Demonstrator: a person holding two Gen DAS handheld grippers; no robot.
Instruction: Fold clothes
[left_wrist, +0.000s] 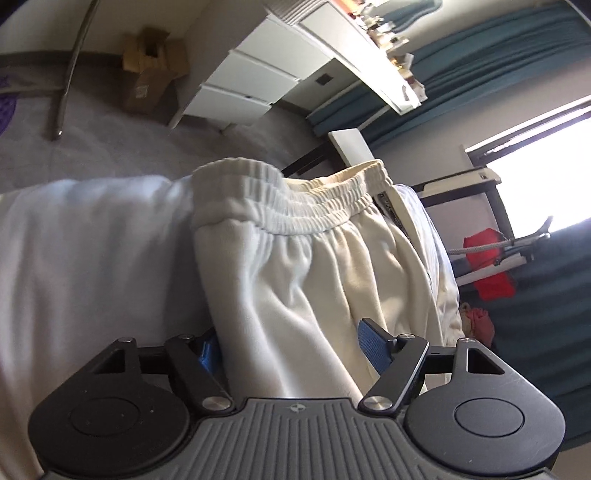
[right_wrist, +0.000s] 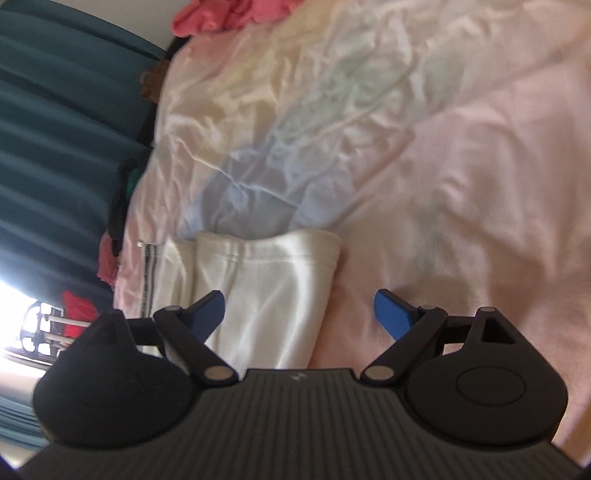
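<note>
Shorts (left_wrist: 295, 266) of pale cream cloth lie on the pink bedsheet (right_wrist: 461, 155), elastic waistband (left_wrist: 295, 199) at the far end in the left wrist view, hem (right_wrist: 269, 243) at the far end in the right wrist view. The left gripper (left_wrist: 291, 347) is spread wide astride the cloth, its left finger tucked behind the left edge, nothing pinched. The right gripper (right_wrist: 299, 314) is wide open too, over the shorts' right edge, gripping nothing. Whether the shorts are already doubled over is unclear. For a clean fold, I would pinch both layers at matching edges, lift evenly and keep the seams aligned.
</note>
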